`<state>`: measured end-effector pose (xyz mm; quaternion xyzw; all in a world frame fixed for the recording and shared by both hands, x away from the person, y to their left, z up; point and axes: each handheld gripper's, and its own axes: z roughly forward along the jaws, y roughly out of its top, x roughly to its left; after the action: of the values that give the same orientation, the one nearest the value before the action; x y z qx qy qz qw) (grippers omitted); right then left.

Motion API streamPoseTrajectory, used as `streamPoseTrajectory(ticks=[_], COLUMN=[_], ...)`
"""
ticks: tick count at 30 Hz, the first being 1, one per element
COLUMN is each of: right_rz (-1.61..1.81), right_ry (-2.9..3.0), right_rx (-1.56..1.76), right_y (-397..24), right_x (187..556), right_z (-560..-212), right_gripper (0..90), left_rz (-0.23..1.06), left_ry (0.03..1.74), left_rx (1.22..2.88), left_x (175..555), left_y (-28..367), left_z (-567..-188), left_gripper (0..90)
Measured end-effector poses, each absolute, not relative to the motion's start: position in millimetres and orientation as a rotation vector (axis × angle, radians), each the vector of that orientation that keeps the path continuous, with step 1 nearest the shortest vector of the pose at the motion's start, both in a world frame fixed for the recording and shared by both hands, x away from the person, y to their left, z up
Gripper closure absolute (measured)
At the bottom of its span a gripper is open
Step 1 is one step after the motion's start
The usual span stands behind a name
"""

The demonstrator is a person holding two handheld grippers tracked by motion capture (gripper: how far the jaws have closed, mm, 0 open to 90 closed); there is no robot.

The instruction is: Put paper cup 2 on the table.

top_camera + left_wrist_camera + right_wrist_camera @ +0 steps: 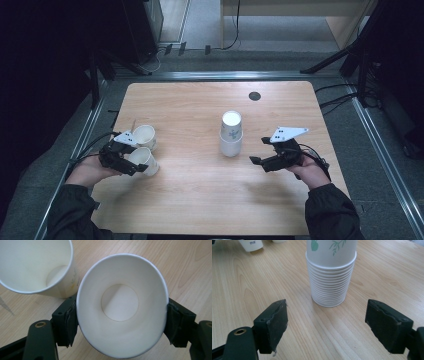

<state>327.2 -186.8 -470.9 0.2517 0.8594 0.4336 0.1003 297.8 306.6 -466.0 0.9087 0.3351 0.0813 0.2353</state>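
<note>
A dim room with a grey floor (280,62) surrounds a light wooden table (200,200) with rounded corners; metal rails (385,150) run along the floor on either side, cables (340,97) trail at the right, and pale wooden furniture (345,20) stands at the far end. A small dark round disc (255,96) sits near the table's far edge.

Near the middle of the table stands an upside-down stack of paper cups (231,134) printed with green leaves. The right gripper (261,150) is just beside it on the right, its jaws spread wide with nothing between them; in the right gripper view the stack (331,272) stands ahead of the gap.

At the table's left, the left gripper (142,162) has closed its jaws on the sides of a paper cup (145,161), squeezing its rim into an oval (122,305). A second cup (145,136) stands open-side up just beside it.
</note>
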Motion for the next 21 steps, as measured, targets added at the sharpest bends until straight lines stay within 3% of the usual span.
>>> streamPoseTrajectory(ticks=[10,21], right_rz=[1.278,1.278], right_ry=[2.539,2.537], right_rx=[0.755,0.757], right_y=[-187.8,-189.5], right_x=[327.7,328.1], right_z=[-470.9,-469.8], right_gripper=[18.8,18.8], left_rz=[0.258,0.209], left_ry=[0.923,0.950], left_rx=[2.538,2.502], left_x=[300.2,302.6], left_y=[302.1,300.3], left_z=[-471.9,-472.5], left_gripper=[22.4,18.5])
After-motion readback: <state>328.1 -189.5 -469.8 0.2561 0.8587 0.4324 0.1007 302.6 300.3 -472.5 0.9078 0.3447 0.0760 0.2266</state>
